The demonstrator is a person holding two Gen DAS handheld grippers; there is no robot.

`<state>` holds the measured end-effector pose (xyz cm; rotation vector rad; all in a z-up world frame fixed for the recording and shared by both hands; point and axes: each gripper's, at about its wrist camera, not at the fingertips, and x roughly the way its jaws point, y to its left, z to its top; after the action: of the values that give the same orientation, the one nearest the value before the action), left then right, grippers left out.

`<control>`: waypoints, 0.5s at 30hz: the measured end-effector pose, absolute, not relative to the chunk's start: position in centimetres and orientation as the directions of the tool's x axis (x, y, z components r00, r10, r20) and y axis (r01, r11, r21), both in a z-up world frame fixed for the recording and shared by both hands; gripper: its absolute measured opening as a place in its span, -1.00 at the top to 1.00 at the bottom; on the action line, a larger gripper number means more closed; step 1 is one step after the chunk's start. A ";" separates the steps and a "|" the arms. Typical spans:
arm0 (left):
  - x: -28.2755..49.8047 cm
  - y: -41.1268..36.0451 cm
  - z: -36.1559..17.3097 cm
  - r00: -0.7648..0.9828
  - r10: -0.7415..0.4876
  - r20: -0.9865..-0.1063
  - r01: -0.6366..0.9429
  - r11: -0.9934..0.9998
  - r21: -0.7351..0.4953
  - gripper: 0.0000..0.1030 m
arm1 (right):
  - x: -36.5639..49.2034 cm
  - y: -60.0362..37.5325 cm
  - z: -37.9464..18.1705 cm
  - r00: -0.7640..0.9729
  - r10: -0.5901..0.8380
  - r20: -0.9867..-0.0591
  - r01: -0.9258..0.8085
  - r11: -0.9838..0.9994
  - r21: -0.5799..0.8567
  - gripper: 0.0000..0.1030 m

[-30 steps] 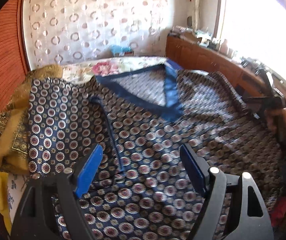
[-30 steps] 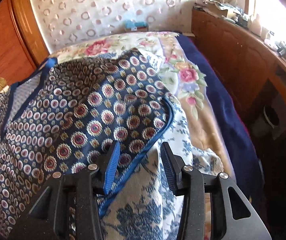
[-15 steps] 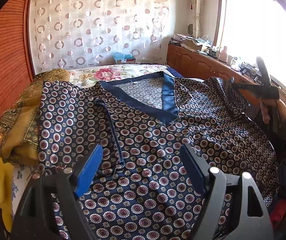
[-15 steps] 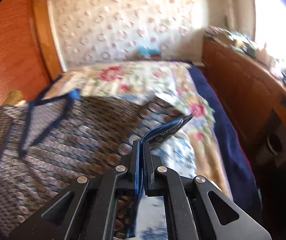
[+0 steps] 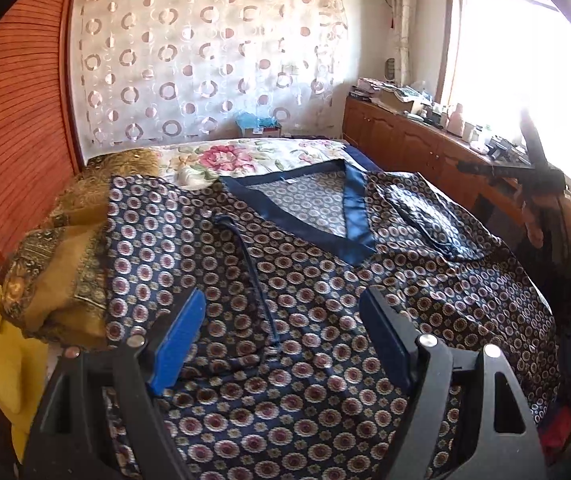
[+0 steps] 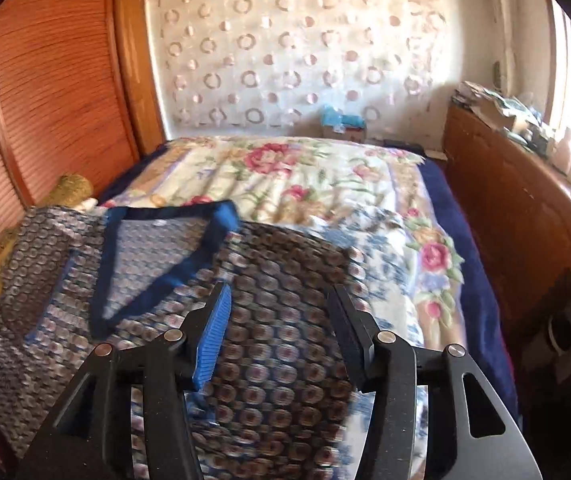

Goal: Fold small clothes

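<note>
Lying neckline toward twelve o'clock on the bed (image 5: 245, 156), the patterned top (image 5: 285, 280); my left claw (image 5: 281, 336) wide, empty; right claw (image 6: 277, 320) opening, empty.

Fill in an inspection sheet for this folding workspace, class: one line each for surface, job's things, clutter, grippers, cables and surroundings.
Surface: bed with floral bedspread.
Job's things: patterned navy top spread flat, blue V-neck trim up; its right sleeve folded inward.
Clutter: mustard cloth bunched at the bed's left edge.
Grippers: left gripper open above the top, holding nothing; right gripper jaws opening, nothing between them.
Cables: nothing seen.
Surroundings: circle-print curtain, wooden cabinet under a bright window.
</note>
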<state>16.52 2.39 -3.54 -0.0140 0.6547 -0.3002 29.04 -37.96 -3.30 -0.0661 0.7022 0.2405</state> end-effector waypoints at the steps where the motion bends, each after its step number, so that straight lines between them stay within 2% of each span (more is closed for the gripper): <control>1: 16.8 2.9 -3.5 0.754 -0.276 -0.596 0.261 0.959 -0.114 -0.54 | 29.3 -38.5 -3.8 0.728 0.179 -0.662 -0.227 0.974 0.014 0.00; 5: 18.2 4.8 -3.5 0.754 -0.259 -0.604 0.234 0.965 -0.122 -0.54 | 31.6 -40.1 -6.7 0.671 0.101 -0.734 -0.185 0.982 -0.034 0.01; 13: 21.7 8.1 -3.7 0.758 -0.146 -0.636 0.162 0.986 -0.033 -0.54 | 36.2 -41.5 -11.2 0.574 0.078 -0.815 -0.175 0.984 -0.030 0.01; 15: 22.5 9.0 -3.7 0.762 -0.110 -0.639 0.136 0.991 -0.009 -0.54 | 36.9 -41.6 -11.9 0.561 0.081 -0.824 -0.184 0.982 -0.028 0.07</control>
<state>22.51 9.04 -3.74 0.0384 0.6922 -0.1340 36.95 -41.57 -11.94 -0.1158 0.9637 0.1567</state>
